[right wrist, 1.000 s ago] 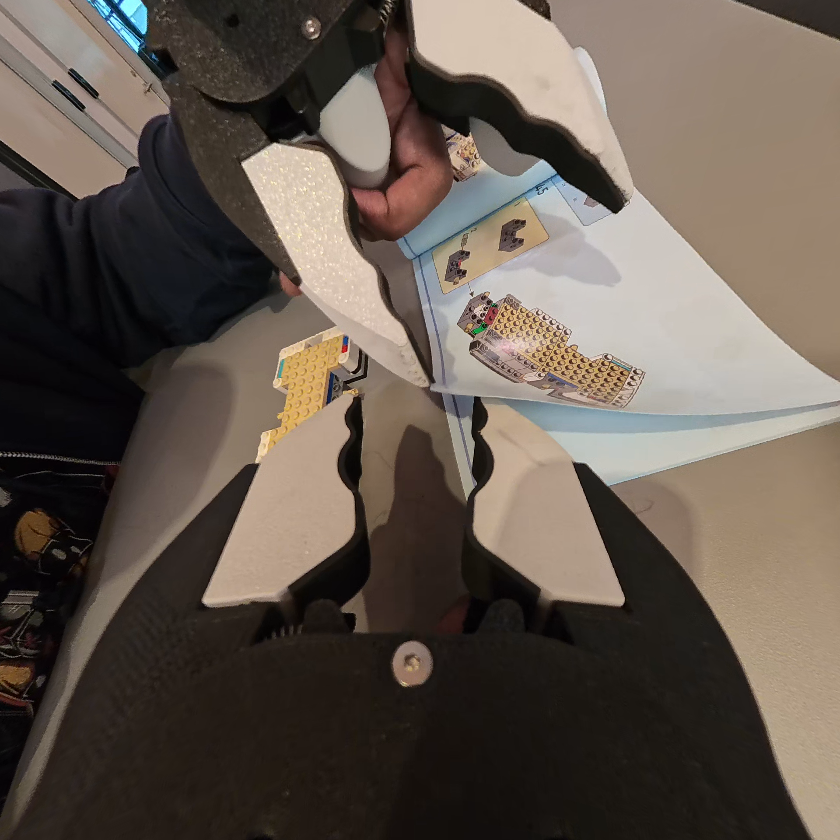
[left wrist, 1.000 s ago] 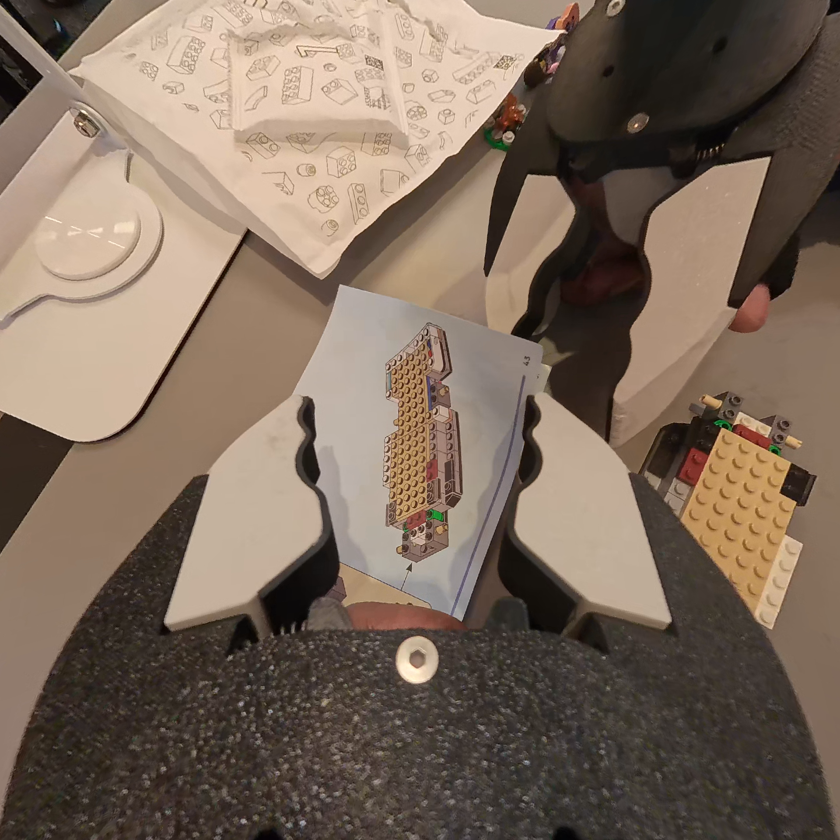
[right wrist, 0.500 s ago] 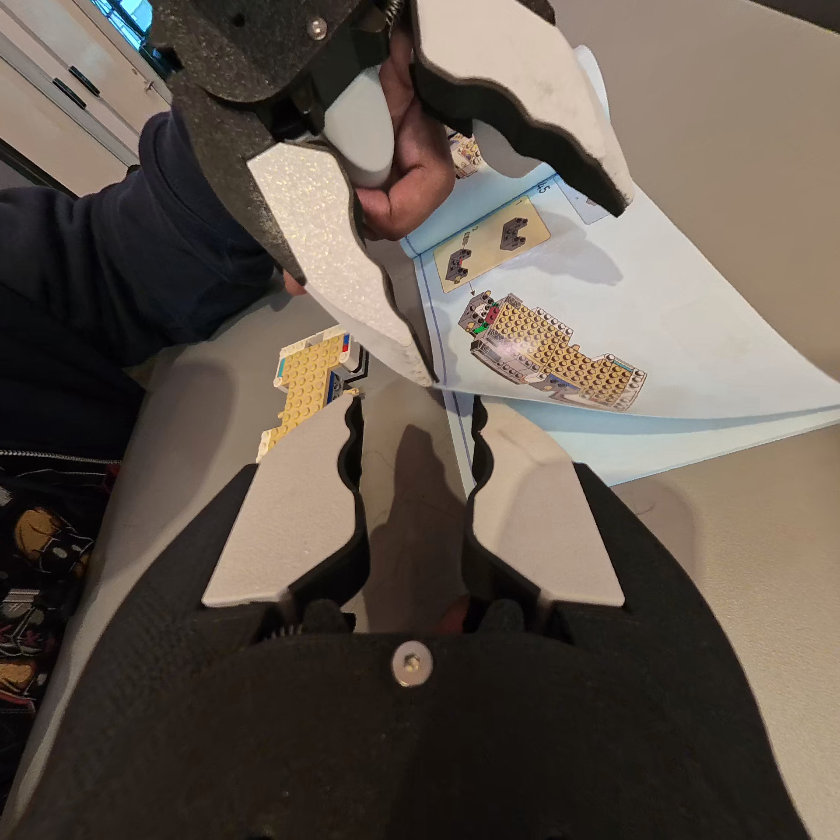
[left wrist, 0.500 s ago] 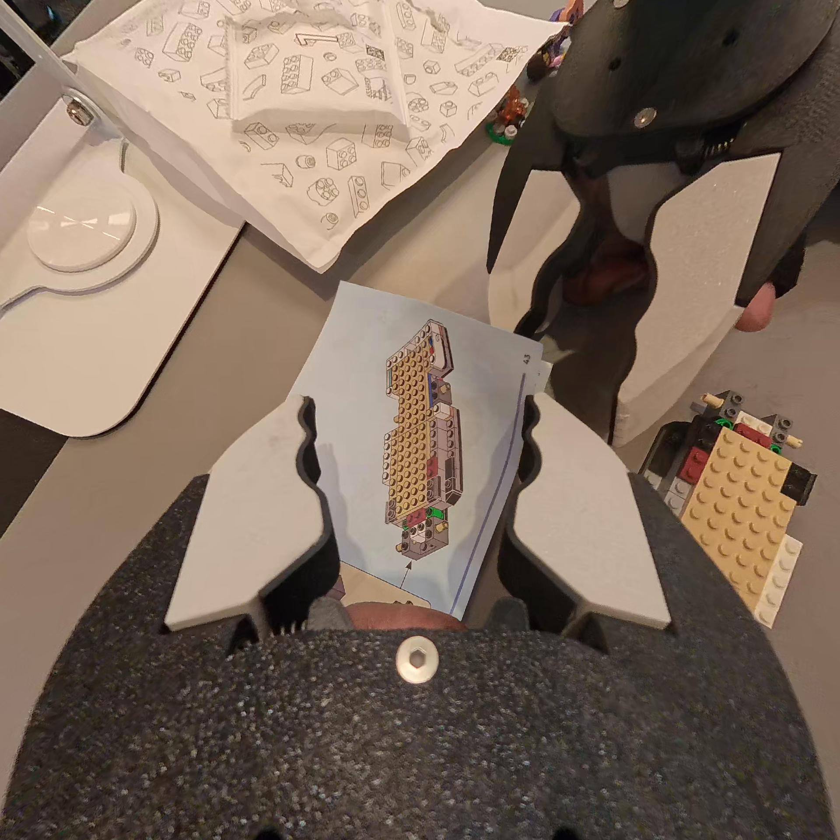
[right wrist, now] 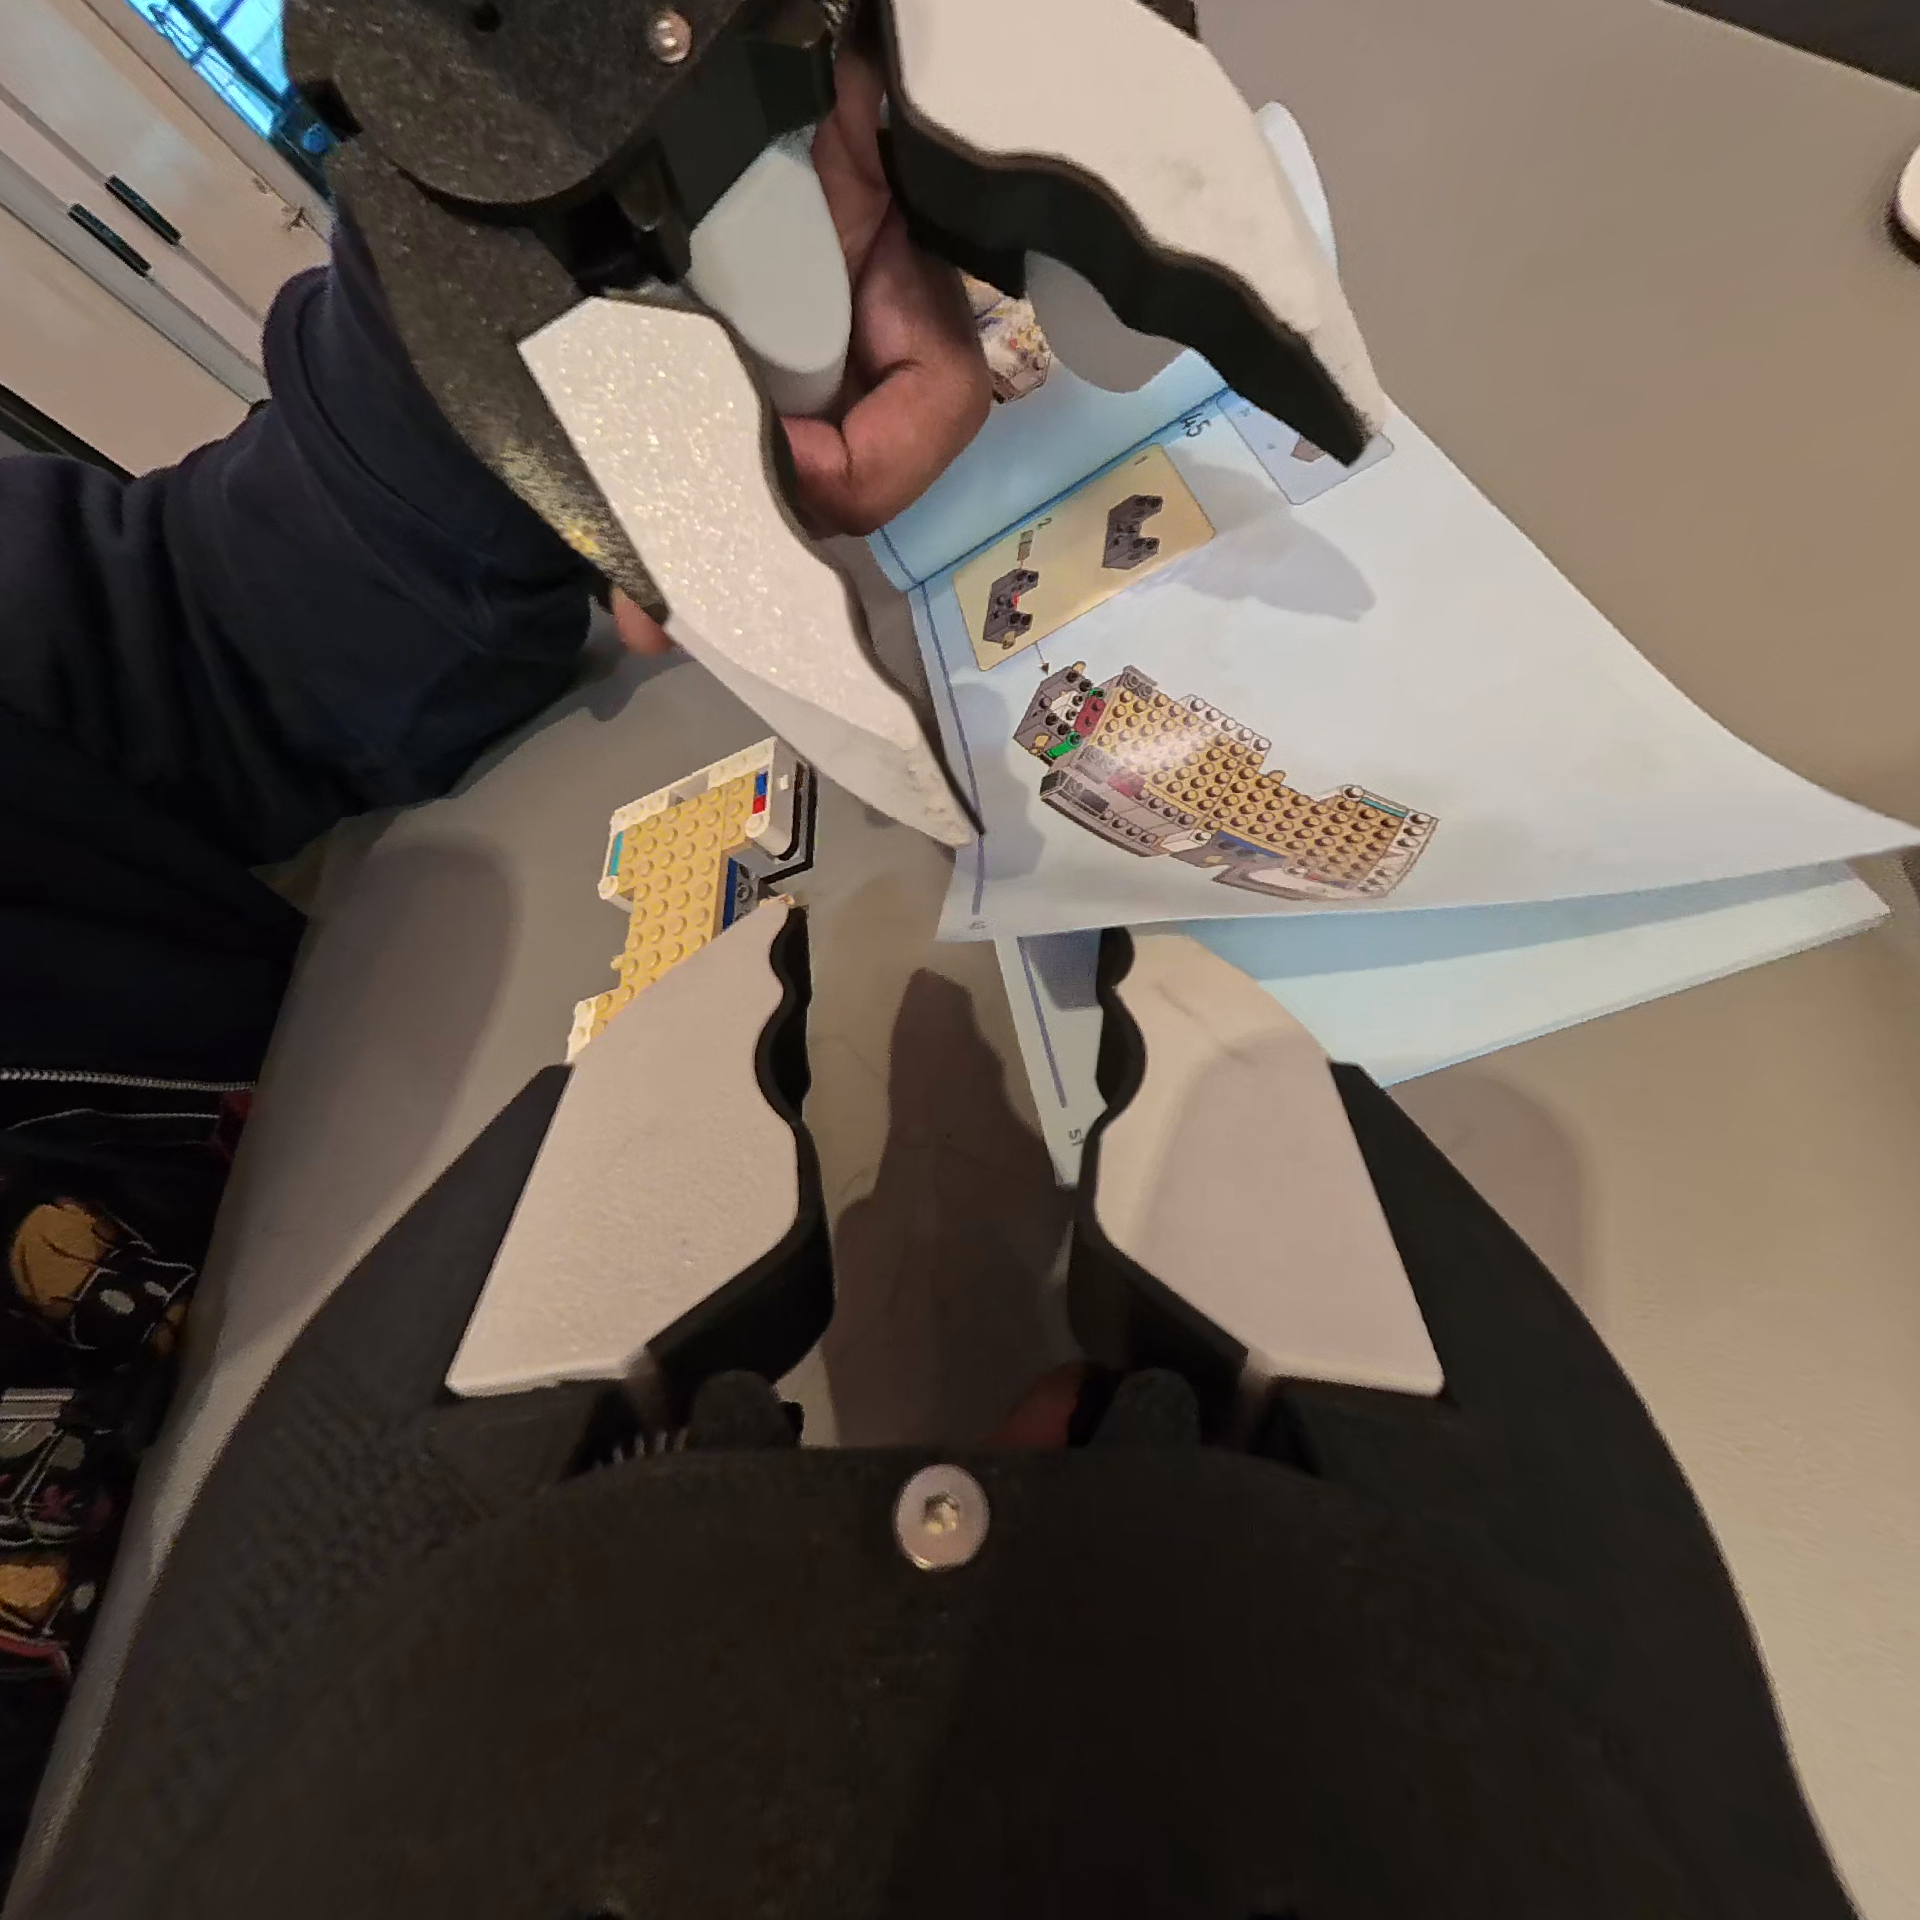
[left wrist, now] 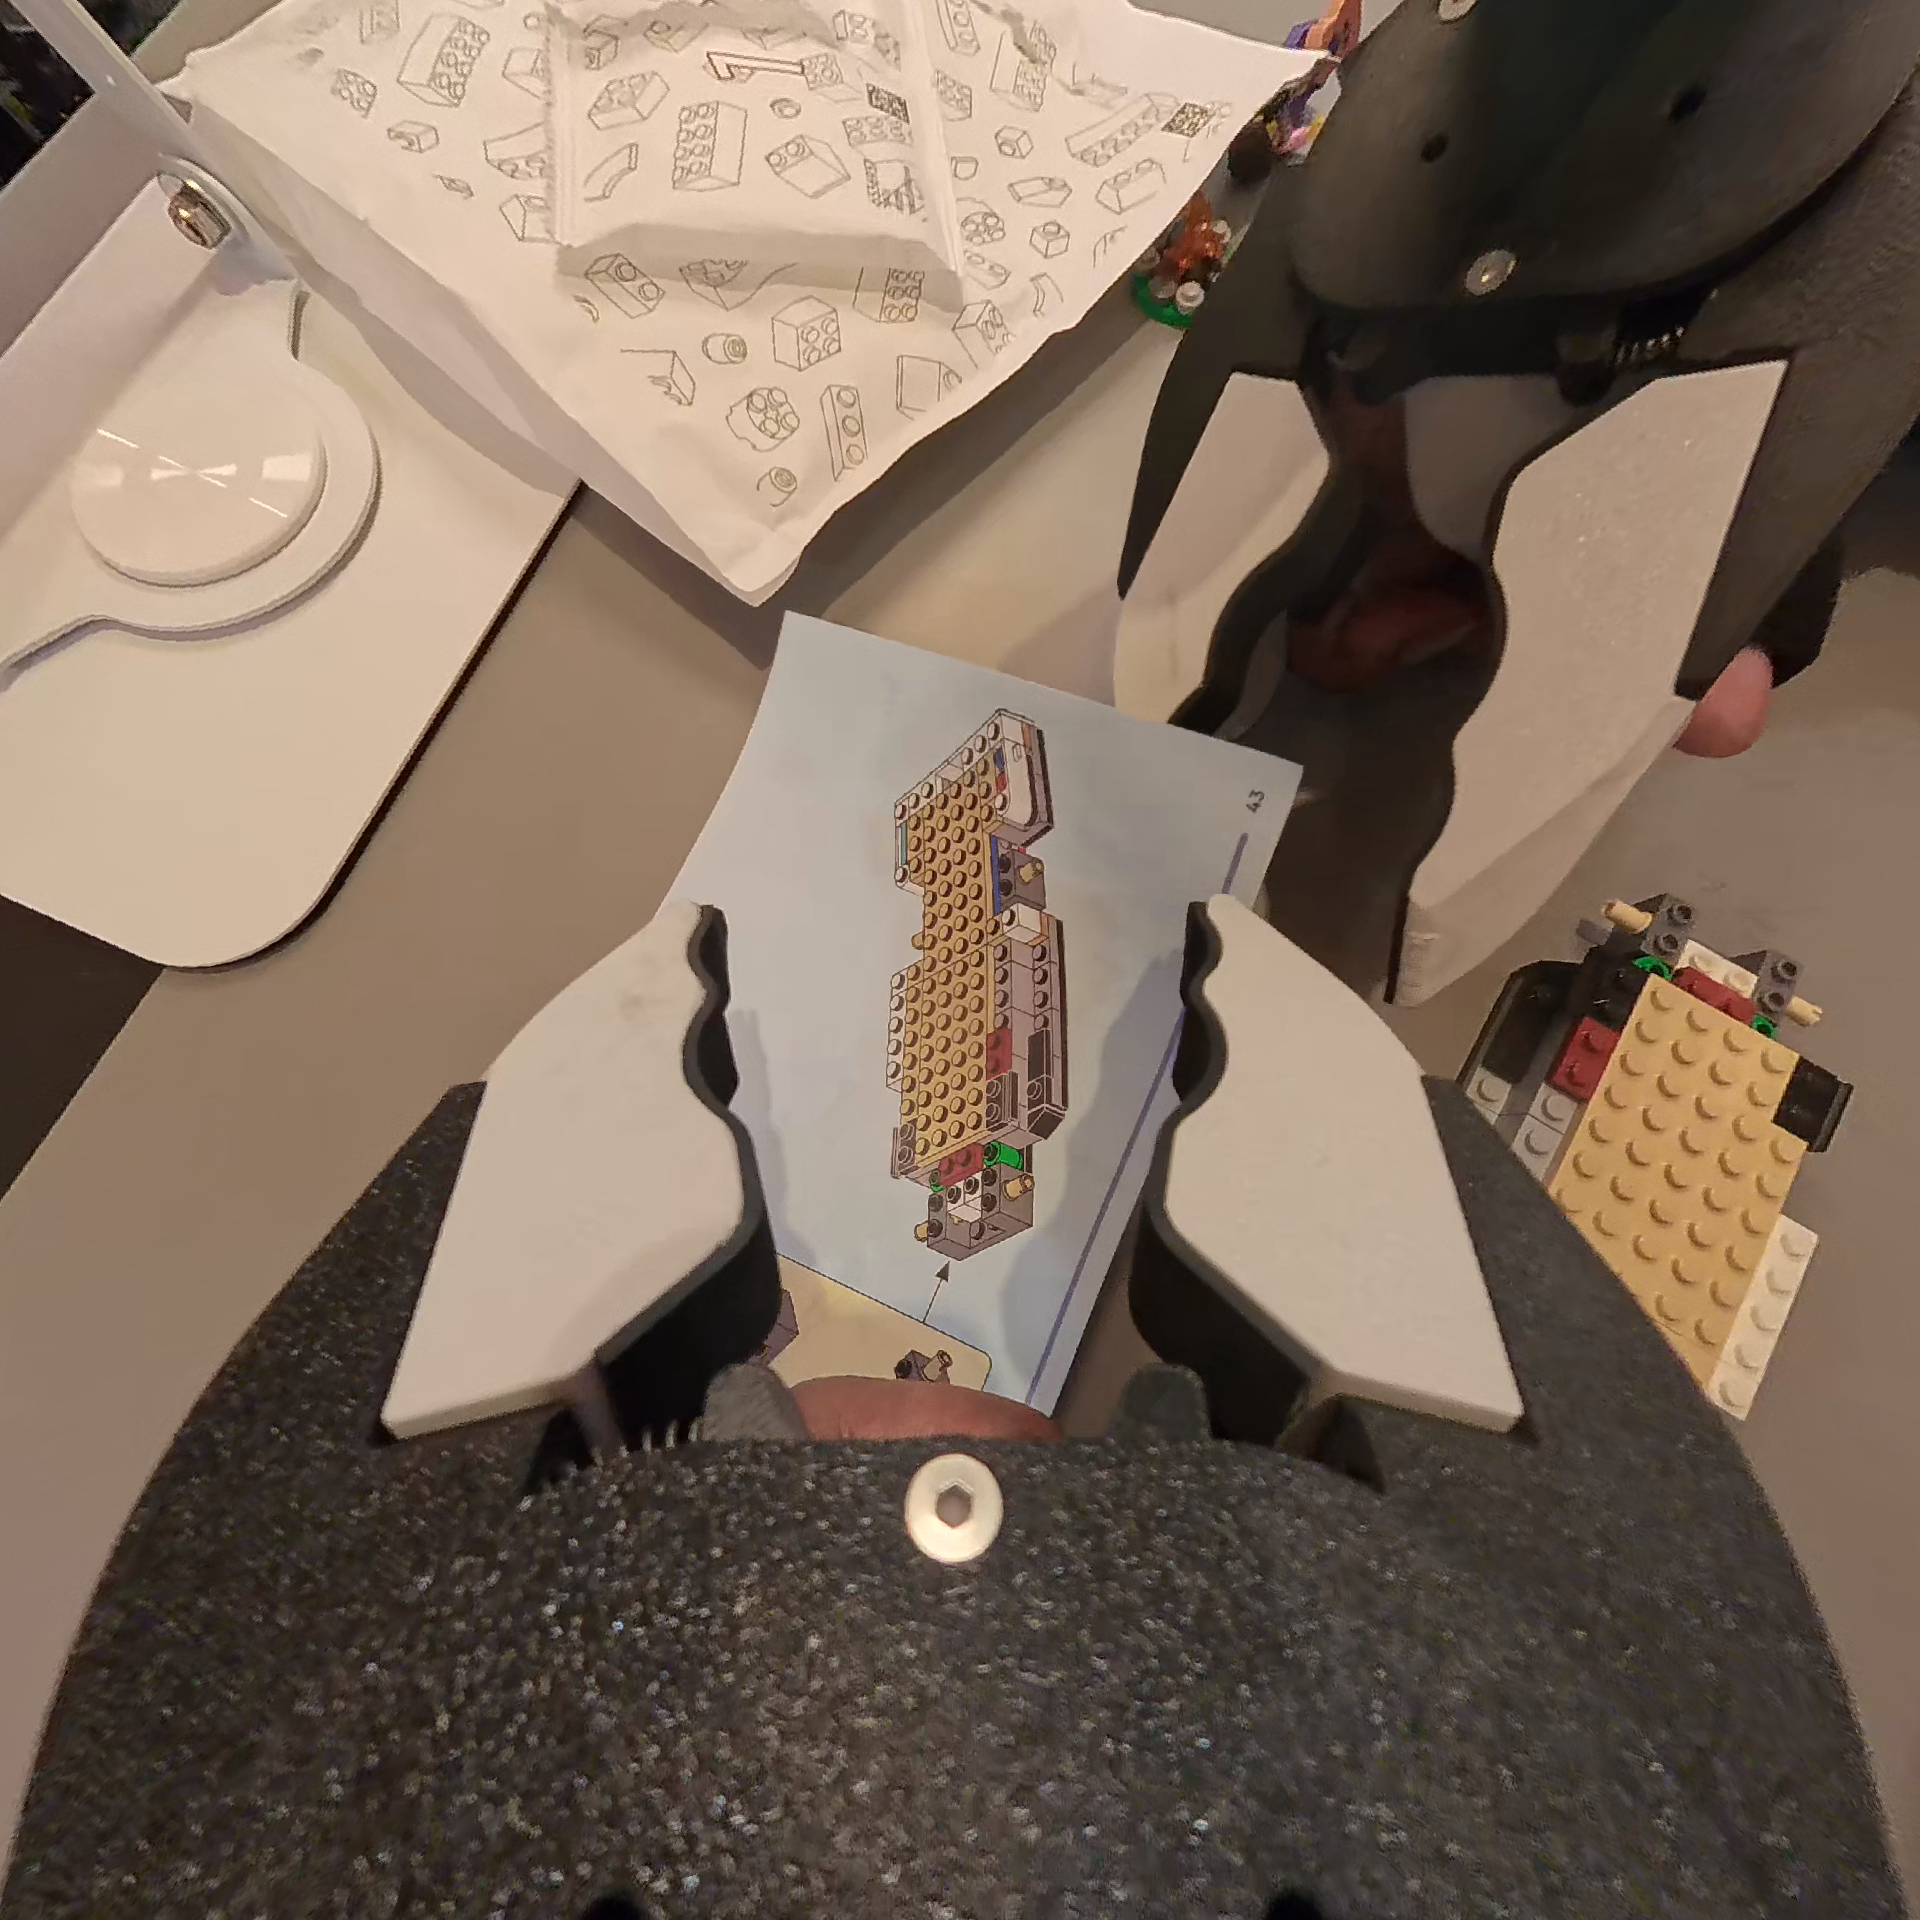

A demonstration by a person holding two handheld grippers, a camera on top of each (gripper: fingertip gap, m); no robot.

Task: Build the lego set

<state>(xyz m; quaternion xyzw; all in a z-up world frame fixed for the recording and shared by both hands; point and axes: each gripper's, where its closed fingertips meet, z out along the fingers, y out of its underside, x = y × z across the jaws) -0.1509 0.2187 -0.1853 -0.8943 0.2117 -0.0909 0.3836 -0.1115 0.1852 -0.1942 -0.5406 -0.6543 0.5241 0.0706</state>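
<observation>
A light blue instruction booklet lies open on the grey table. One page (left wrist: 821, 831) curls upward and shows a drawing of a tan brick model. My left gripper (left wrist: 956, 914) is wide open and straddles this page, gripping nothing. In the right wrist view the left gripper (right wrist: 1158, 634) hangs over the page (right wrist: 1507, 675), with one fingertip (right wrist: 935, 800) at the page's edge. My right gripper (right wrist: 951, 930) is open and empty over bare table, its right finger beside the booklet's lower pages (right wrist: 1507, 987). One of its fingers (left wrist: 1621, 582) shows in the left wrist view. A tan brick model (right wrist: 686, 883) lies just left of the right gripper and also shows in the left wrist view (left wrist: 1683, 1143).
A white paper bag printed with brick drawings (left wrist: 727, 208) lies at the back. A white flat base with a round disc (left wrist: 208, 582) sits at the left. Small brick figures (left wrist: 1184, 270) stand behind the right gripper. A person's dark sleeve (right wrist: 208, 623) reaches in from the left.
The right gripper's fingers have spread a little wider. The left gripper stays open over the curled page and has barely moved.
</observation>
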